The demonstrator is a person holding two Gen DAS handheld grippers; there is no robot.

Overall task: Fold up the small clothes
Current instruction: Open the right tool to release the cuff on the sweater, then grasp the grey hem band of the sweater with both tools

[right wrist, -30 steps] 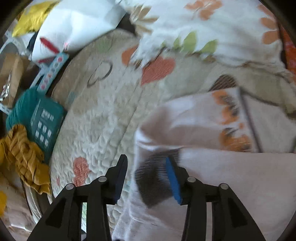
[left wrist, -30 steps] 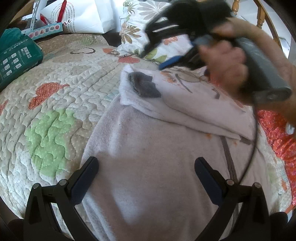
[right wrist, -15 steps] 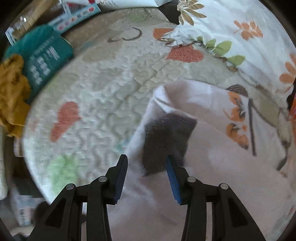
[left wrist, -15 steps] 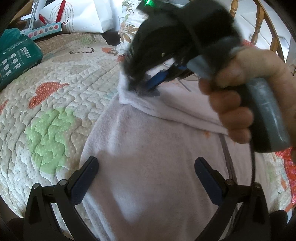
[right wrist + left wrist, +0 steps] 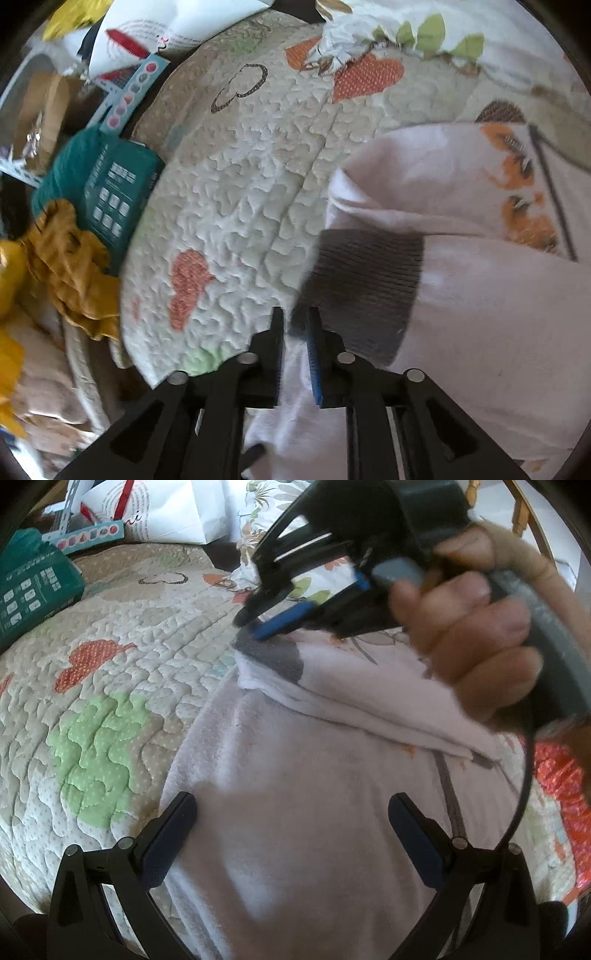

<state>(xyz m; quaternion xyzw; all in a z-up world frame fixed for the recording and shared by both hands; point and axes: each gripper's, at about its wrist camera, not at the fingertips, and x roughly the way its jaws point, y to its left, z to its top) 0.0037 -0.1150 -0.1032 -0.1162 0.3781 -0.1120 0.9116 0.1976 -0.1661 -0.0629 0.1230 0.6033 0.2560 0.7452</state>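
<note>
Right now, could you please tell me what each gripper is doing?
Left gripper: open, holding nothing, above the pale garment.
Right gripper: closing on the garment's brown cuff.

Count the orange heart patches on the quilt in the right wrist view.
2. One orange heart lies near the top by the leafy pillow; another lies lower left, near the quilt's edge. Clothing may hide more.

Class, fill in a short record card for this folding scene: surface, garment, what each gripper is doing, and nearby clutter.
Surface: quilt with heart patches
Garment: pale pink top with a grey cuff, sleeve folded across it
Right gripper: jaws closing on the edge of the cuff
Left gripper: open above the top's lower part, holding nothing
Clutter: teal box, mustard cloth, white paper bag
</note>
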